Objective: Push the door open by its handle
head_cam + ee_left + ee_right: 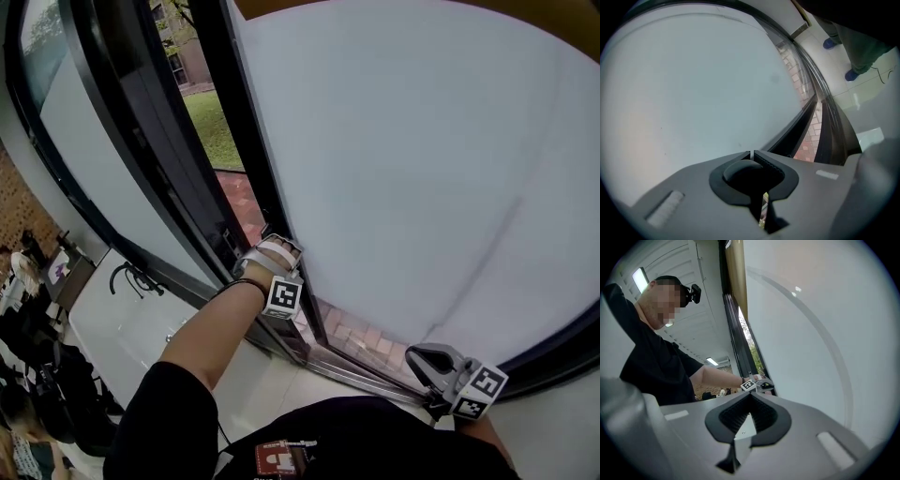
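Observation:
The door (pixel 422 169) is a big frosted glass pane in a dark frame (pixel 246 159), standing ajar with grass and brick paving showing in the gap. My left gripper (pixel 277 246) is against the door's near edge. In the left gripper view its jaws (pixel 752 152) have come together around a dark rounded handle piece (pixel 743 169) that fills the hollow between them. My right gripper (pixel 419 354) hangs low by the door's bottom frame, shut and empty; its tips (pixel 750 395) meet with nothing in the ribbed hollow. The right gripper view also catches the left gripper (pixel 761 384) on the door.
A second frosted panel (pixel 84 122) in a dark frame stands to the left. Below it is a white counter with a black tap (pixel 131 278), and several people sit at the far left (pixel 23 272). Brick paving (pixel 361 336) lies beyond the threshold rail.

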